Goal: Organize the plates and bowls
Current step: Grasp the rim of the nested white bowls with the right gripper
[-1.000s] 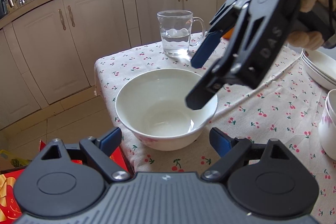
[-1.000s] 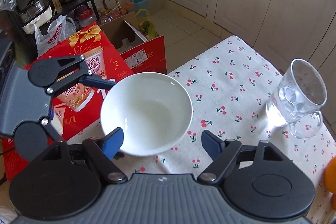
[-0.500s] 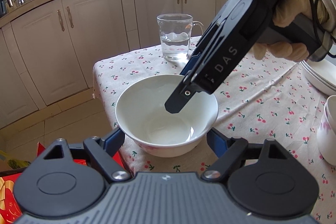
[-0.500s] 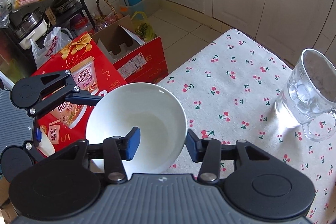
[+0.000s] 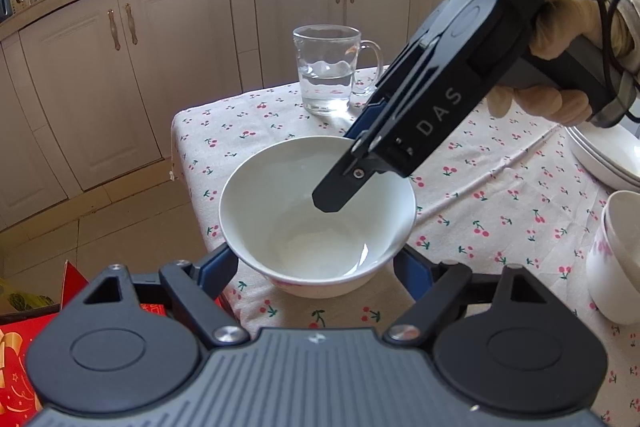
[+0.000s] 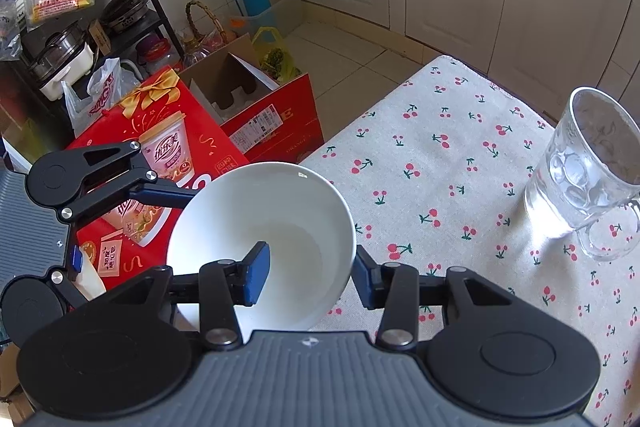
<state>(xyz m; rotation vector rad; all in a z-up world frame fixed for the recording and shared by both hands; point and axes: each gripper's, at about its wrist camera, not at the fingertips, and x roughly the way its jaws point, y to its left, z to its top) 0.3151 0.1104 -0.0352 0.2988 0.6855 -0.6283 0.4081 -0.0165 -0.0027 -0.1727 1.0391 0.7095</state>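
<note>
Glossy round white bowl [image 5: 316, 223] sitting at the cherry-print tablecloth's [image 5: 480, 187] near-left corner.
Your left gripper [image 5: 316, 267] is spreading wide around its base; your right gripper [image 6: 310, 273], wider before, is now straddling its rim without clamping; ribbed glass mug [image 6: 588, 171] standing right.

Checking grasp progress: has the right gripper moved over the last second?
Yes. The right gripper dropped toward the white bowl, jaws now straddling its rim.
</note>
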